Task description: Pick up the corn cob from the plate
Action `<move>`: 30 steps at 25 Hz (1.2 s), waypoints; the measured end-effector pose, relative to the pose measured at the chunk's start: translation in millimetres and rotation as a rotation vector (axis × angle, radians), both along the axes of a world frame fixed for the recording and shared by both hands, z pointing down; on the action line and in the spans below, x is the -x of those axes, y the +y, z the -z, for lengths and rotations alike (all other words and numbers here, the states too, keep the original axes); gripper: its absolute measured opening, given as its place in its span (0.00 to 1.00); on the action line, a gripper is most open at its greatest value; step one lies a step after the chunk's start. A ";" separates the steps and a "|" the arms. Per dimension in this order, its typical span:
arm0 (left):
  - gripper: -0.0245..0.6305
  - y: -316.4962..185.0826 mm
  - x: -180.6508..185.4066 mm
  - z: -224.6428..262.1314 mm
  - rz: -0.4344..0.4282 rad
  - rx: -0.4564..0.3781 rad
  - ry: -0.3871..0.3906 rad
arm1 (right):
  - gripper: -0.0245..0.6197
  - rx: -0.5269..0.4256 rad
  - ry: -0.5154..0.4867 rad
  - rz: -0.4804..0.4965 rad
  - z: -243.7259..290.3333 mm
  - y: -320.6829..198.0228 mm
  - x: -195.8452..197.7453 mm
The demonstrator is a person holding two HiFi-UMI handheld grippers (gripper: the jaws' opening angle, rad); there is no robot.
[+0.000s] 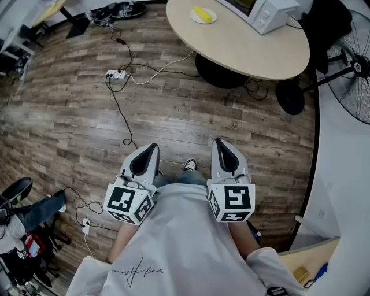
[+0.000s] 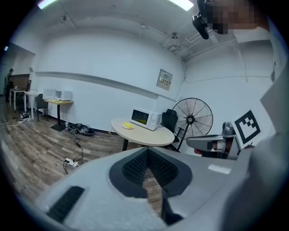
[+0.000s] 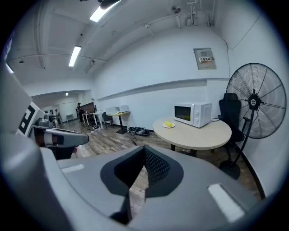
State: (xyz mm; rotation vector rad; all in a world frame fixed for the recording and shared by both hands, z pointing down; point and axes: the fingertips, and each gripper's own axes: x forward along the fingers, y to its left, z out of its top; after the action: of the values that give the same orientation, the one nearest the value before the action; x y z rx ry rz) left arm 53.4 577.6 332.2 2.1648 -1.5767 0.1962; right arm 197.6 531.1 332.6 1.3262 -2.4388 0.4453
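Yellow corn cob sits on its plate near the table's left edge, well apart from us, so we're guessing that's why our left gripper and right gripper hang pinched closed and empty by our waist.

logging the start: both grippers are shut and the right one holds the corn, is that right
No: the right gripper is shut but empty, as the right gripper view shows. The corn lies on its plate on the table.
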 end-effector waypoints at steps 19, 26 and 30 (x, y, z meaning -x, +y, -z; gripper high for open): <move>0.03 -16.4 -6.4 -5.3 -0.004 0.011 0.034 | 0.05 -0.025 -0.254 -0.009 17.3 -10.9 -23.4; 0.03 -60.3 24.0 22.4 0.033 -0.041 0.123 | 0.05 -0.025 -0.196 -0.011 12.4 -32.8 -17.6; 0.03 -92.0 37.6 28.9 0.030 -0.061 0.125 | 0.05 -0.022 -0.172 -0.007 11.2 -56.3 -7.7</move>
State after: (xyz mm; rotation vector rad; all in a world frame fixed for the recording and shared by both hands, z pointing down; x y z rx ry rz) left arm 15.8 485.5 303.4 2.1528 -1.5622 0.0036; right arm 205.3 474.8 321.4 1.3569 -2.5858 0.5572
